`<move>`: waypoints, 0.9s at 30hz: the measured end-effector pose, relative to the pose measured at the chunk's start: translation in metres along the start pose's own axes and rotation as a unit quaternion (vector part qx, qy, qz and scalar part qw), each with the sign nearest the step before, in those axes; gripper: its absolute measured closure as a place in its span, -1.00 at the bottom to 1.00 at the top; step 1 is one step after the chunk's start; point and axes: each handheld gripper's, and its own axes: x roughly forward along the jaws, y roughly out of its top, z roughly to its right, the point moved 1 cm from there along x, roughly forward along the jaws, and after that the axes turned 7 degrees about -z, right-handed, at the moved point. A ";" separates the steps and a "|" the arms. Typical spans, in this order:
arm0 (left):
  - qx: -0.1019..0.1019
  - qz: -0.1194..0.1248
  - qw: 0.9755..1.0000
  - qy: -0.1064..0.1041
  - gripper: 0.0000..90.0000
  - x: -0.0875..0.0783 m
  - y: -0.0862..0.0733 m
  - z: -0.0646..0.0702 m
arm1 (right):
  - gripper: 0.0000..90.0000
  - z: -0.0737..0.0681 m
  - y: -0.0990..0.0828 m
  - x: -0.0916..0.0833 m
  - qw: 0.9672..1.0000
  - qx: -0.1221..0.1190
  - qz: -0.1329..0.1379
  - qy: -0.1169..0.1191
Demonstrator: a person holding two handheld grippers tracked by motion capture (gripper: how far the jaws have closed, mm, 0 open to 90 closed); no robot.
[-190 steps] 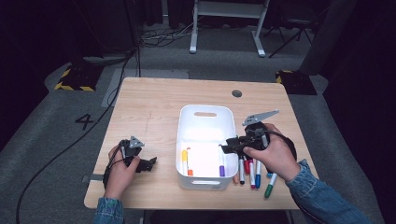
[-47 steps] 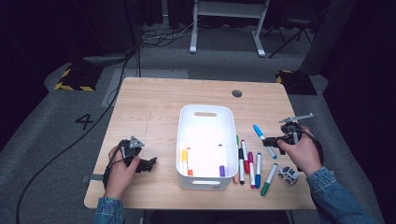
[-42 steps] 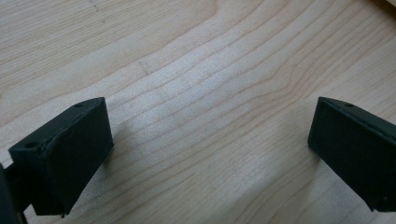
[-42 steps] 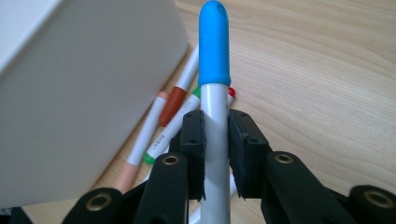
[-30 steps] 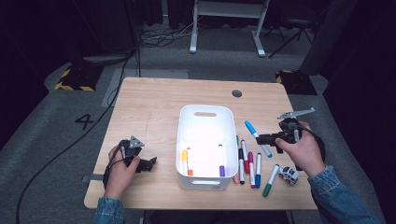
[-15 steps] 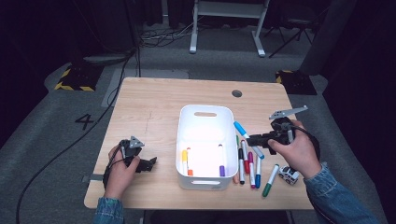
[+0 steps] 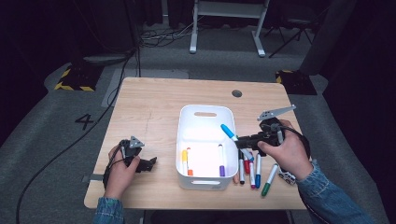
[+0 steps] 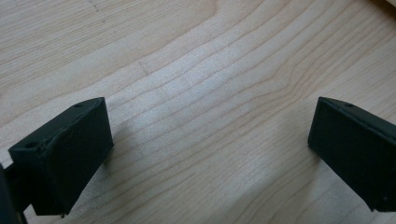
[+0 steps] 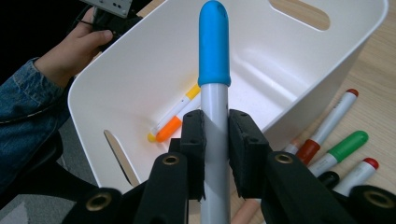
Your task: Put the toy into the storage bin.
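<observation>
From the high view, your right tongs [image 7: 246, 141] are clamped on the blue-capped marker [image 7: 229, 133], cap poking out over the white bin [image 7: 204, 113]'s right rim, long axis slanting into it. Left tongs [image 7: 148, 164] sit well away on the surface [image 7: 154, 107].

Left gripper view: jaws spread wide, nothing between them, just wood.

Right gripper view: marker [image 9: 215, 79] pinched mid-barrel, cap pointing straight ahead over the bin [image 9: 140, 65] opening, so the drop spot is dead ahead and below.

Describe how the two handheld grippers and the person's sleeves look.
Both the left gripper and the right gripper are black, each with two blocky black jaws and a grey three-cornered plate on top. The right one's pads look foam-like, with brass-coloured rivets below. A black cable loops from the left one. Both sleeves are blue denim.
</observation>
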 end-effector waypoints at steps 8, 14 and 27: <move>0.001 0.000 1.000 0.002 -1.00 0.000 0.000 0.000 | 0.71 -0.010 0.005 0.007 1.000 -0.011 -0.002 0.013; 0.001 0.000 1.000 0.002 -1.00 0.000 0.000 0.000 | 0.71 -0.016 0.009 0.014 1.000 -0.018 -0.003 0.023; 0.001 -0.001 1.000 -0.001 -1.00 0.000 0.000 0.000 | 0.71 -0.027 0.010 0.032 0.999 -0.028 -0.005 0.046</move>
